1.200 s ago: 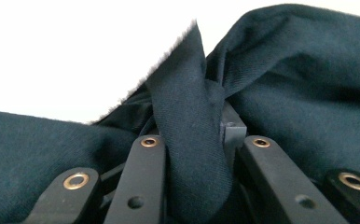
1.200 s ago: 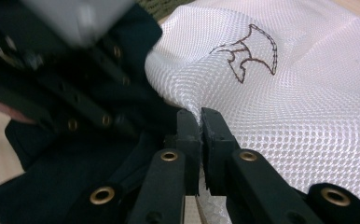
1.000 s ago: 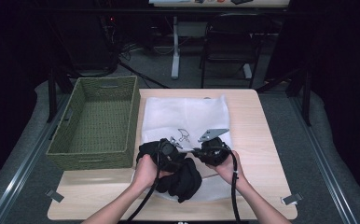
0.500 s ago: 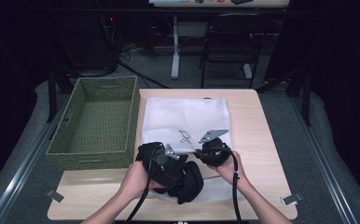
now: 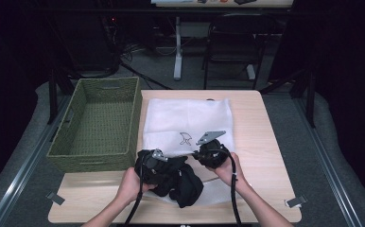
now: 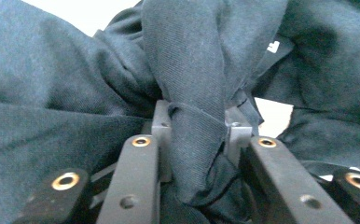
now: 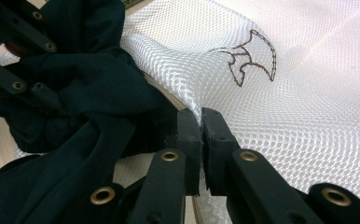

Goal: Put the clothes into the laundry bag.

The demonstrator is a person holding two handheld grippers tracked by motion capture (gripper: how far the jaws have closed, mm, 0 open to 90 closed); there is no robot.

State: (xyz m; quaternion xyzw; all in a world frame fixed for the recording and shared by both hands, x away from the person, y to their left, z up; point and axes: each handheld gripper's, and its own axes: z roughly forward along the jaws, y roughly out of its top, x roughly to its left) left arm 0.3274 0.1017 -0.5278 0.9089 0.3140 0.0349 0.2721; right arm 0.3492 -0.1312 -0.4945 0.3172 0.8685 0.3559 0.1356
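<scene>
Gripping a fold of the black garment, the left tool has just been closing its jaws, and the left gripper view shows the dark knit cloth bunched between the two pads, with a small white tag at about 1 o'clock from the tool, too small to read. The right tool has its jaws nearly together, pinched on the near edge of the white mesh laundry bag; the right gripper view shows the honeycomb weave lifted into a ridge at the jaws, and a brown stitched outline on the mesh at about 1 o'clock from them, a figure rather than letters.

From the high view the layout is plainer: the black garment lies heaped on the near middle of the desk, at the bag's near edge, with the left tool at the heap's 10 o'clock and the right tool just beside the heap at its 2 o'clock. The mesh laundry bag spreads flat toward 12 o'clock from the hands. A green woven basket stands on the desk at 9 to 10 o'clock of the bag, touching or just beside its left edge. The stitched outline is a small dark mark there, and the tag cannot be made out.
</scene>
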